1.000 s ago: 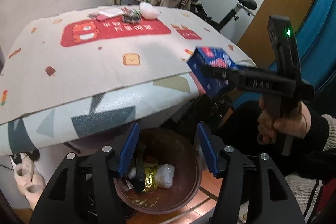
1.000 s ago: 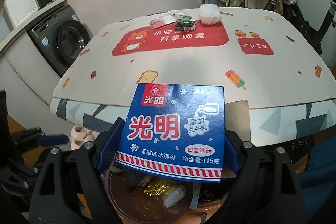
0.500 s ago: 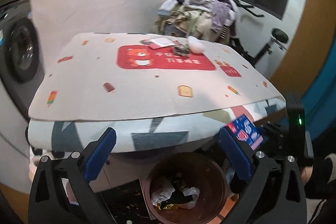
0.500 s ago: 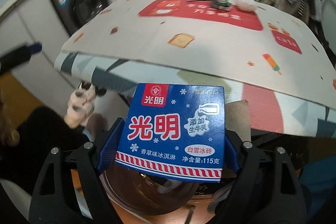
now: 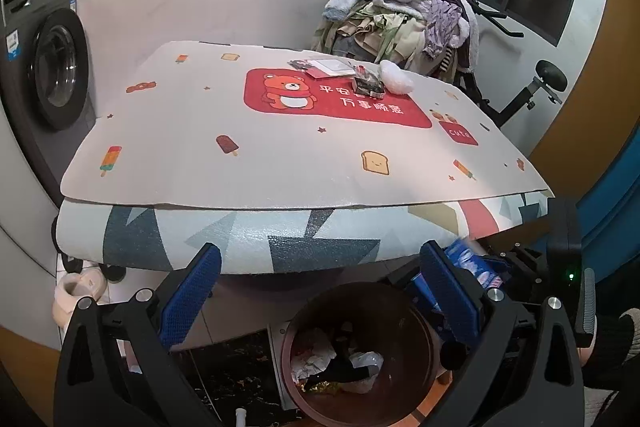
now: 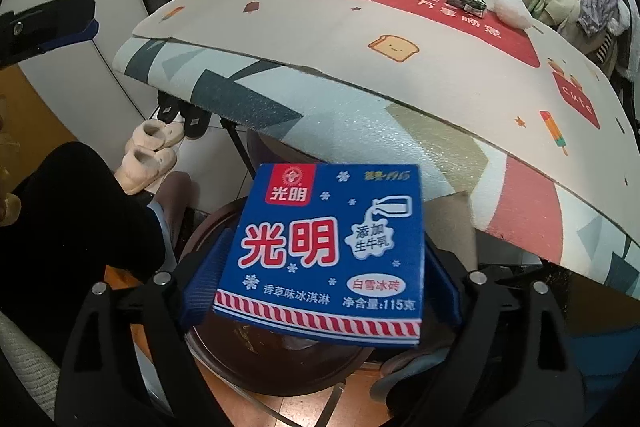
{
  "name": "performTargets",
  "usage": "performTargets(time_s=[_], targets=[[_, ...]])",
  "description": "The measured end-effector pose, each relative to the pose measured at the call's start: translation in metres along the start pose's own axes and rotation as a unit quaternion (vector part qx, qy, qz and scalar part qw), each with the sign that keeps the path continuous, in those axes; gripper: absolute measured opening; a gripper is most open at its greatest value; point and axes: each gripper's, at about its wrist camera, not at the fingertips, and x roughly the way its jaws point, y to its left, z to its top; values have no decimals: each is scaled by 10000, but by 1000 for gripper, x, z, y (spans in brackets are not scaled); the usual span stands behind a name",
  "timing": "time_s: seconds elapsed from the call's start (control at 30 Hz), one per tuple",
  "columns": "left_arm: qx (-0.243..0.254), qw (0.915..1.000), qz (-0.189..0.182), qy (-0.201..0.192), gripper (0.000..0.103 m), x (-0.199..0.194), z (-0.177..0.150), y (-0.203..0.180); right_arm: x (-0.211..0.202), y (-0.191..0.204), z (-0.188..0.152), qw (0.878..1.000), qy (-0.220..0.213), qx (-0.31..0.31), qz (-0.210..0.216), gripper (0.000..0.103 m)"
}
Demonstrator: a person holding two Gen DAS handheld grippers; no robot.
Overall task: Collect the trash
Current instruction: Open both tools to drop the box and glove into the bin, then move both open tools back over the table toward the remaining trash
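Note:
My right gripper [image 6: 320,279] is shut on a blue ice-cream box [image 6: 328,251] with red Chinese lettering and holds it over the brown trash bin [image 6: 224,359] under the table edge. In the left wrist view the box [image 5: 476,267] and the right gripper [image 5: 560,267] show at the right of the bin [image 5: 416,319], which holds crumpled wrappers [image 5: 332,367]. My left gripper [image 5: 324,303] is open and empty above the bin. More trash, a dark packet [image 5: 368,85] and a white wad [image 5: 396,83], lies at the table's far side.
The table [image 5: 280,163] carries a cartoon mat with a red bear panel. A washing machine [image 5: 44,67] stands at the left. A clothes pile [image 5: 404,19] on an exercise bike stands behind the table. Slippers [image 6: 148,155] lie on the floor under the table.
My left gripper has opened wide and pulled back from the bin. My right gripper has swung lower with the box and now holds it over the bin.

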Motion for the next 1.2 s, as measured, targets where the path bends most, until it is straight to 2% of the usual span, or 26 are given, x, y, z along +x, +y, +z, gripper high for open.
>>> performTargets(time_s=[0.1,0.3,1.2], targets=[[-12,10000,10,20,97,1,0,0,1,1,0,10000,10,-22,-9,88],[-23,10000,34,49,97,3,-1,0,1,0,-1,10000,15,-10,-96,97],[-216,9994,83,242,97,22,-4,13,11,-11,3,9994,157,292,-97,97]])
